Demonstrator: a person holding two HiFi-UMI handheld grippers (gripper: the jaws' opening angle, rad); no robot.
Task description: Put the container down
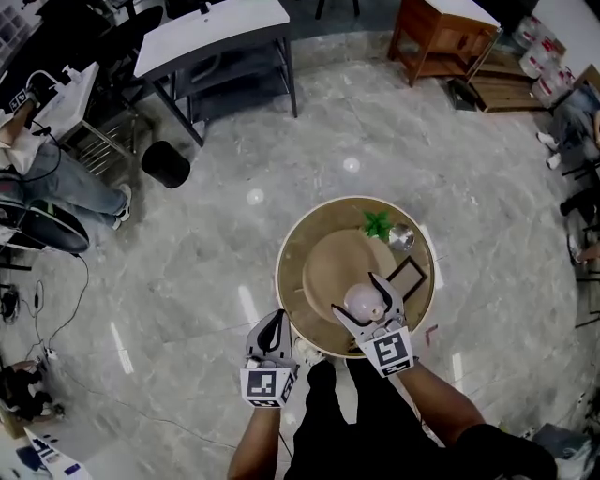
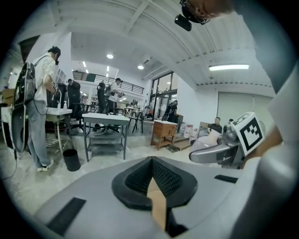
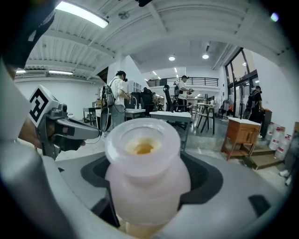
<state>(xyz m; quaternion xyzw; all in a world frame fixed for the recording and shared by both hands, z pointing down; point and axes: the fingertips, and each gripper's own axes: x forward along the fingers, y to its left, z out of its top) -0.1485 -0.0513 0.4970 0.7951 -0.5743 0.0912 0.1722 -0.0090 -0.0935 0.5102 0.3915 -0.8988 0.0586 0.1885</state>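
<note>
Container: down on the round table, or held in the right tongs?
Held: the right tongs grip the white container by its body. Whether it touches the table, cannot tell.

Bright even light from ceiling strips (image 3: 84,13), glare on floor (image 1: 255,197), fisheye edges (black corners), container (image 3: 145,182) soft

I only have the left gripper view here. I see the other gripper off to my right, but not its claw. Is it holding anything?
Observer: Yes. The right claw is shut on a frosted white container, with its open mouth pointing away from the hand.
Operator: What is under it?
Observer: A round wooden table. In the head view the container shows over its paler middle disc.
Operator: Anything close to that spot?
Observer: A green plant, a shiny metal bowl and a dark frame sit toward the table's far and right side.
</note>
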